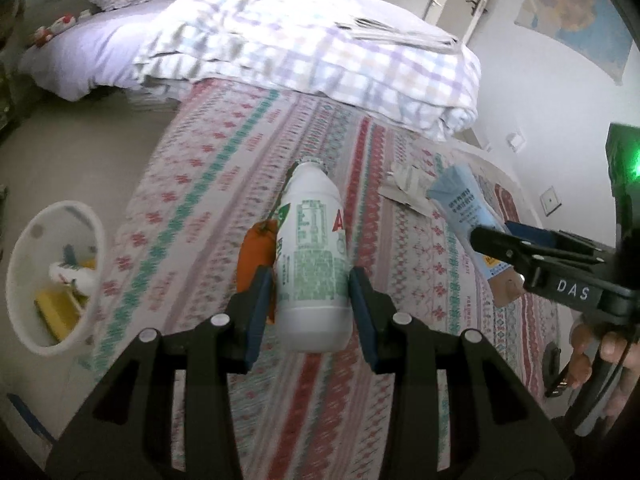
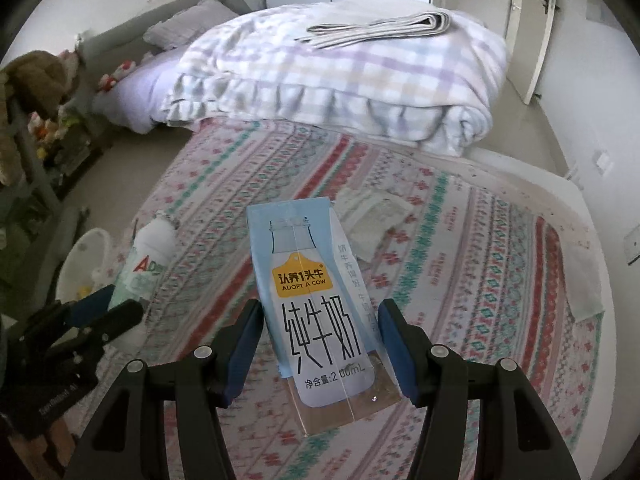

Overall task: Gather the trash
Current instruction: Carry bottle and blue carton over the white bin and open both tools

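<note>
My left gripper [image 1: 310, 278] is shut on a white plastic bottle [image 1: 312, 248] with green print, held up over the patterned bedspread [image 1: 224, 168]. An orange piece [image 1: 252, 256] shows just behind the left finger; whether it is held I cannot tell. My right gripper [image 2: 320, 308] is shut on a light blue milk carton [image 2: 312, 280], also lifted off the bed. The right gripper [image 1: 504, 240] and the carton [image 1: 464, 208] appear at the right of the left wrist view. The left gripper [image 2: 108, 304] and the bottle [image 2: 148, 256] appear at the left of the right wrist view.
A white bin [image 1: 28, 264] with yellow and white scraps stands on the floor left of the bed, also in the right wrist view [image 2: 80, 252]. Crumpled white paper [image 2: 372, 216] lies on the bedspread. A folded checked quilt [image 2: 340, 68] fills the far half of the bed.
</note>
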{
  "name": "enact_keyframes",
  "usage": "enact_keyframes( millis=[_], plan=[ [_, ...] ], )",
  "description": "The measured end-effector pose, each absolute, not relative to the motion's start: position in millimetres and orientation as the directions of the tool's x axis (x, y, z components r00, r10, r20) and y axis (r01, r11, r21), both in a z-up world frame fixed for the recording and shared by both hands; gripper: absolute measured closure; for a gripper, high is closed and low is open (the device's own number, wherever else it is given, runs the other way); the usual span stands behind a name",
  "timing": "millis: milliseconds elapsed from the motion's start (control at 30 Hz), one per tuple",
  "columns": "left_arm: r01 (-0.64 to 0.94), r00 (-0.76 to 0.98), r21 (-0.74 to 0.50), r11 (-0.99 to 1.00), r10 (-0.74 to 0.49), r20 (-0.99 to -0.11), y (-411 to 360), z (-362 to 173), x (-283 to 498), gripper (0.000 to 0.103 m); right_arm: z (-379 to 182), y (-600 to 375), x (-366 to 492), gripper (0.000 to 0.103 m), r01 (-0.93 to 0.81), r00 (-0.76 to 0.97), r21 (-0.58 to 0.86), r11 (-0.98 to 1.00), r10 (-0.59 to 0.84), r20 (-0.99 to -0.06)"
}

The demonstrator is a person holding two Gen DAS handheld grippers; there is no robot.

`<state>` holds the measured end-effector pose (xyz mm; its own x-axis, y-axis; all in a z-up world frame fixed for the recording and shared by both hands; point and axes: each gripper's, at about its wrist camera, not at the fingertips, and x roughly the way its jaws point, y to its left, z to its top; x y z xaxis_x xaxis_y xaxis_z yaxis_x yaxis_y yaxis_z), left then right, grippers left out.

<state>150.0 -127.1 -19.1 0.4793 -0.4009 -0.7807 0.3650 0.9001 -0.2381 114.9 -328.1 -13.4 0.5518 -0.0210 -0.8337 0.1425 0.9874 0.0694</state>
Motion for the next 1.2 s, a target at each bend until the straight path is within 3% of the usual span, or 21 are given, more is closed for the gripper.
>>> enact_keyframes(
  millis=[500, 1200],
  plan=[
    [0.199, 0.560, -0.239, 0.950, -0.311, -0.768, -27.9, -15.6, 157.0, 0.061, -5.0, -277.8, 137.0, 0.042, 0.085, 0.580, 0.128, 0.988, 0.056, -0.812],
    [-0.047, 0.609, -0.224, 0.973, -0.150, -0.779, 72.1, -43.1, 187.0, 0.061, -19.5, -153.4, 177.6, 0.042, -0.164, 0.560, 0.172, 0.971, 0.235, -0.794]
  ],
)
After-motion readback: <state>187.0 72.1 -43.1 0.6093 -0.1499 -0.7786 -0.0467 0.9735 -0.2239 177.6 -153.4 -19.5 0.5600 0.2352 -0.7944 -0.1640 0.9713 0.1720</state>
